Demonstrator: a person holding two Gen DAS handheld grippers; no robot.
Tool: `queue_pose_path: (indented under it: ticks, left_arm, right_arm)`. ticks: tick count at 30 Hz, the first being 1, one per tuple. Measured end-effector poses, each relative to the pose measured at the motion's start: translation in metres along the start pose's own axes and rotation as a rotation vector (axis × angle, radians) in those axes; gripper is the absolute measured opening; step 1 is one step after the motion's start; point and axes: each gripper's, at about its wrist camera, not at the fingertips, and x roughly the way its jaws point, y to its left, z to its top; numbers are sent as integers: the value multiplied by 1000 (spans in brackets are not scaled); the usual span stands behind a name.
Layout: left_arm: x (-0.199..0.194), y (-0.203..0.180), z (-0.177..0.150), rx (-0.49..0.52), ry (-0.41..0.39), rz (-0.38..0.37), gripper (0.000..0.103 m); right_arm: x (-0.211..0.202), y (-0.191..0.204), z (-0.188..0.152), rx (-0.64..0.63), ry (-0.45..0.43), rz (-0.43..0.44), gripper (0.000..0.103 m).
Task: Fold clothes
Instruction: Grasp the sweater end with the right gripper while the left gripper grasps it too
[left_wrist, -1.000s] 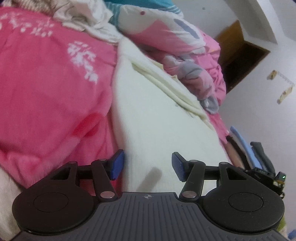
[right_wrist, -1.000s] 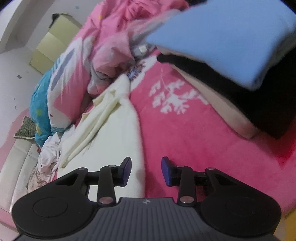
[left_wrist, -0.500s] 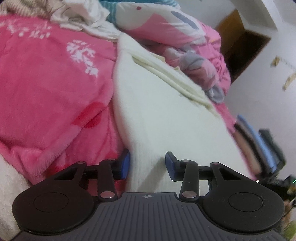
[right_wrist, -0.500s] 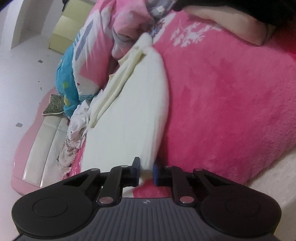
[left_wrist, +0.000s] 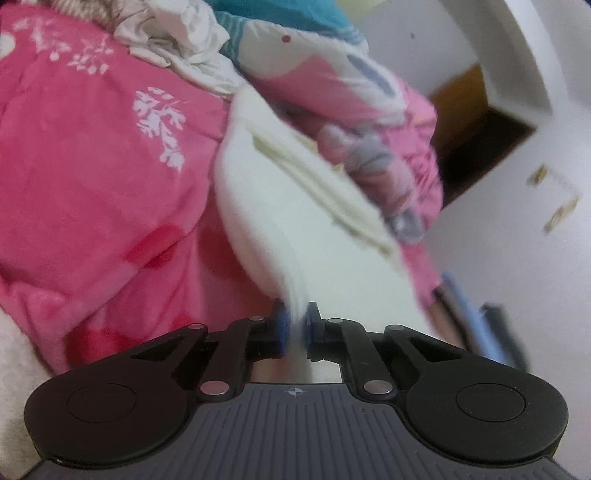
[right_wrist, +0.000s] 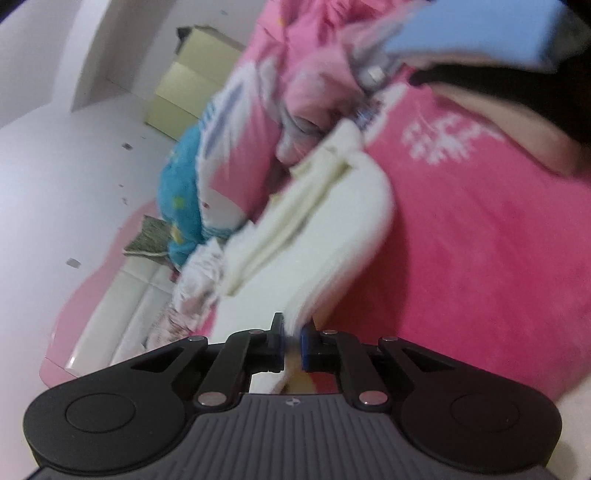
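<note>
Left gripper (left_wrist: 294, 325) jaws clamped on the near edge of the cream garment (left_wrist: 295, 221), right gripper (right_wrist: 292, 341) jaws likewise pinching its near edge (right_wrist: 317, 258). Beyond, draped over the pink blanket (left_wrist: 92, 184), reaching toward rumpled bedding (right_wrist: 229, 155)

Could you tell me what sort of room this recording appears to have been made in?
Most likely a bedroom: the cream garment that both grippers pinch lies on a pink plush blanket spread over a bed, a rumpled printed duvet is heaped behind it, and folded clothes are stacked on the bed.
</note>
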Motion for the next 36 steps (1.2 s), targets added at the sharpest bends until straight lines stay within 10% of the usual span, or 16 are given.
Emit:
queue_pose_path:
  ticks: [15, 36]
  left_arm:
    - [40, -36, 103, -21, -176, -150, 7]
    - [264, 1, 280, -92, -129, -55, 8]
  right_arm:
    - [68, 55, 103, -94, -100, 103, 7]
    - [289, 24, 275, -38, -113, 57, 7]
